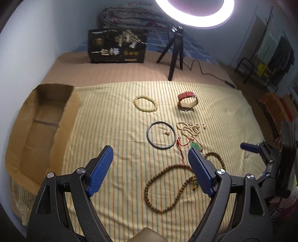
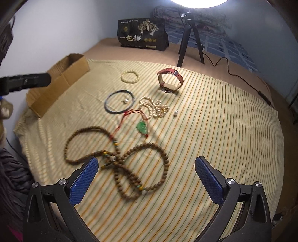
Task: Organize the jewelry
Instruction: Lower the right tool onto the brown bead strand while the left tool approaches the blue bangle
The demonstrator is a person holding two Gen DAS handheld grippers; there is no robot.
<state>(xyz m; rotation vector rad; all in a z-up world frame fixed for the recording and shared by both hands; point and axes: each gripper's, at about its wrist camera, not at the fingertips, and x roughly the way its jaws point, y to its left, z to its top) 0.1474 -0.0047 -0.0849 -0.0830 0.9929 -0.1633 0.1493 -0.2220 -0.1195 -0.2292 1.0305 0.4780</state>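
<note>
Jewelry lies on a striped yellow cloth point(image 1: 111, 115). My left gripper point(image 1: 150, 149) hangs open over the near rim of a dark bangle point(image 1: 148, 134) with a pearl earring point(image 1: 167, 132) inside it. My right gripper point(image 2: 147, 159) is open above a long brown bead necklace point(image 2: 163, 154), with nothing between its pads. Beyond lie a green pendant on red cord point(image 2: 142, 127), a pearl necklace point(image 2: 154, 108), a second earring point(image 2: 176, 113), a pale bead bracelet point(image 2: 122, 77) and a red-strapped watch point(image 2: 171, 71). An open cardboard box point(image 1: 42, 104) sits at the left.
A black tripod point(image 1: 176, 54) under a ring light point(image 1: 195, 16) stands beyond the cloth, with its cable point(image 2: 232, 72) trailing right. A black printed bag point(image 1: 117, 46) and folded bedding stand at the back. A wall runs along the left; clutter lies off the right edge.
</note>
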